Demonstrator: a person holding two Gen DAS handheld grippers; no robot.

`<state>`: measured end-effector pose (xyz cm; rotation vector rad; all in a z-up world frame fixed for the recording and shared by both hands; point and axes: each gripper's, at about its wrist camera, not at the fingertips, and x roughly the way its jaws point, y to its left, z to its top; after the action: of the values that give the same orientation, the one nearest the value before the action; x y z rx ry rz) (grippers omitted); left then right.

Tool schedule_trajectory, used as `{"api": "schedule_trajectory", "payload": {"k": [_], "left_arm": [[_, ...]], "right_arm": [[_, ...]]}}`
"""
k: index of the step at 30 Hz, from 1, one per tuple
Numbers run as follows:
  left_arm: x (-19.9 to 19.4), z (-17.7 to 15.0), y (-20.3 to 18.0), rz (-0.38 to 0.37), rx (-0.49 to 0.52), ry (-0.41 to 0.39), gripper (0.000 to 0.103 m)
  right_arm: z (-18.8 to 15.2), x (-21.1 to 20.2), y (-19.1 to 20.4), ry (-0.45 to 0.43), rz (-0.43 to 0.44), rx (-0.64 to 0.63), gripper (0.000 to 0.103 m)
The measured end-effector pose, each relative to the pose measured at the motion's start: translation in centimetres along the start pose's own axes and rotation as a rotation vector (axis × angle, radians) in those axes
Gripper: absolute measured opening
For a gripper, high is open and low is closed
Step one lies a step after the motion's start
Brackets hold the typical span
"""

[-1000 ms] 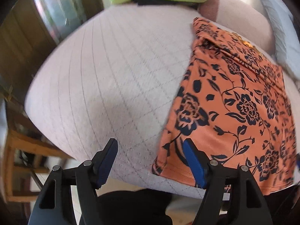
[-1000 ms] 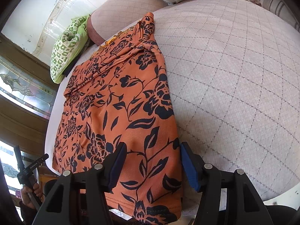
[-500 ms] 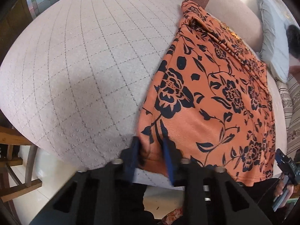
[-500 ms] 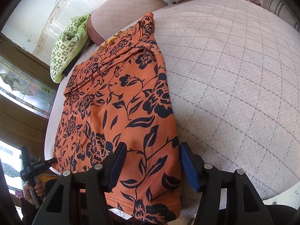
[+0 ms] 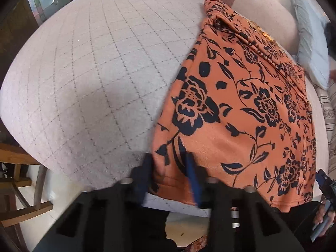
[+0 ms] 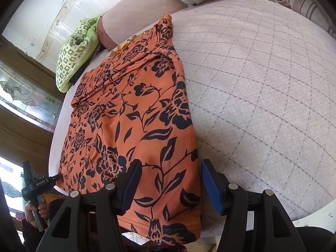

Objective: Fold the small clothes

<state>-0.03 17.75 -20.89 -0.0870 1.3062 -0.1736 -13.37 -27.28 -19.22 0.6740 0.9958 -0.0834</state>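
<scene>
A quilted bed (image 6: 262,88) carries an orange floral garment (image 5: 241,115) lying flat, its long axis running away from both grippers. The left gripper (image 5: 171,176) has its jaws pinched narrow on the near left hem corner. The right gripper (image 6: 170,185) hangs with jaws wide, straddling the near right corner.

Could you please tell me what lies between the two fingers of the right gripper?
In the right wrist view, the near corner of the orange floral garment lies between the open right gripper's fingers, which do not press on it.
</scene>
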Motion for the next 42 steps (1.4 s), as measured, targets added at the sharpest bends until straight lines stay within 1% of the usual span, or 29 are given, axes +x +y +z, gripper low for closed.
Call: {"api": "schedule_trajectory", "payload": {"k": [1,2,5,7,9,11,13,14,15,20,21,22,23,25,26,27,28,30,31,32,33,35,37,38,39,41,42], "left_arm": [[-0.1,0.2,0.1,-0.024,-0.008,0.001,0.011],[-0.1,0.3,0.2,-0.039,-0.011,0.004,0.010],[-0.2,0.5,0.1,-0.038,-0.009,0.006,0.010],[-0.2,0.6,-0.3,-0.038,0.017,-0.004,0.011],[0.2,0.9,-0.9,-0.023,0.040,0.004,0.017],[0.3,1.2,-1.7,-0.014,0.067,0.000,0.021],[0.1,1.0,-2.1,-0.012,0.084,-0.009,0.021],[0.2,1.2,-2.1,-0.017,0.076,-0.008,0.017],[0.3,1.3,-2.1,-0.026,0.070,-0.011,0.010],[0.3,1.5,-2.2,-0.046,0.070,-0.019,0.009],[0.3,1.6,-2.0,-0.056,0.059,-0.020,0.009],[0.2,1.6,-1.7,-0.068,0.049,-0.020,0.009],[-0.1,1.4,-1.1,-0.077,0.044,-0.019,0.009],[-0.1,1.3,-0.9,-0.086,0.050,-0.016,0.009],[-0.1,1.3,-1.0,-0.085,0.062,-0.011,0.010],[0.2,1.4,-1.1,-0.083,0.075,0.002,0.012],[0.2,1.3,-1.1,-0.087,0.081,0.008,0.014],[0.2,1.4,-1.4,-0.088,0.099,0.009,0.015],[0.3,1.5,-1.4,-0.090,0.097,0.010,0.015],[0.3,1.5,-1.4,-0.091,0.090,0.009,0.010],[0.3,1.6,-1.2,-0.093,0.079,0.007,0.009],[0.2,1.8,-1.0,-0.106,0.069,-0.001,0.008],[0.0,1.8,-0.8,-0.126,0.058,-0.008,0.007],[-0.3,1.9,-0.5,-0.148,0.042,-0.014,0.007],[-0.6,2.0,-0.3,-0.168,0.030,-0.018,0.007],[-1.5,2.3,0.3,-0.213,0.011,-0.038,0.007],[-1.9,2.5,0.5,-0.226,0.006,-0.045,0.007]], "right_arm": [[0.0,-0.2,0.0,0.000,0.003,-0.002,0.062],[0.0,-0.4,0.0,0.002,0.010,-0.002,0.062],[0.0,-1.3,-0.1,0.010,0.063,0.021,0.062],[0.0,-1.9,-0.4,0.014,0.076,0.040,0.062],[-0.1,-2.4,-0.6,0.025,0.066,0.047,0.062],[-0.3,-2.6,-0.7,0.047,0.038,0.036,0.062],[-0.7,-2.5,-0.8,0.070,0.031,0.030,0.062],[-1.0,-2.2,-0.9,0.090,0.039,0.034,0.062],[-1.3,-1.9,-1.0,0.106,0.039,0.038,0.064],[-2.6,0.3,-0.5,0.181,0.000,0.021,0.065],[-2.8,0.7,-0.3,0.190,-0.011,0.013,0.066],[-3.1,1.0,0.2,0.182,-0.030,-0.012,0.066],[-3.3,1.0,0.8,0.170,-0.060,-0.052,0.063],[-3.4,1.1,1.6,0.168,-0.135,-0.105,0.034],[-3.4,1.2,1.9,0.183,-0.135,-0.118,0.014],[-3.4,1.0,1.9,0.197,-0.085,-0.100,0.008],[-3.2,0.5,1.9,0.198,-0.040,-0.081,0.008],[-2.7,-0.3,2.3,0.196,-0.009,-0.088,0.008],[-2.4,-0.8,2.4,0.194,0.023,-0.079,0.008],[-1.9,-1.5,2.5,0.184,0.073,-0.062,0.008],[-1.4,-2.4,2.7,0.163,0.126,-0.050,0.007],[-0.3,-4.3,2.9,0.103,0.201,-0.039,0.007],[0.6,-5.9,3.0,0.047,0.246,-0.021,0.007],[1.0,-6.7,2.9,0.023,0.265,-0.014,0.007],[1.2,-7.1,2.8,0.002,0.268,-0.015,0.007],[1.5,-7.6,2.6,-0.016,0.264,-0.001,0.007],[1.6,-7.6,2.5,-0.016,0.277,0.012,0.007]]}}
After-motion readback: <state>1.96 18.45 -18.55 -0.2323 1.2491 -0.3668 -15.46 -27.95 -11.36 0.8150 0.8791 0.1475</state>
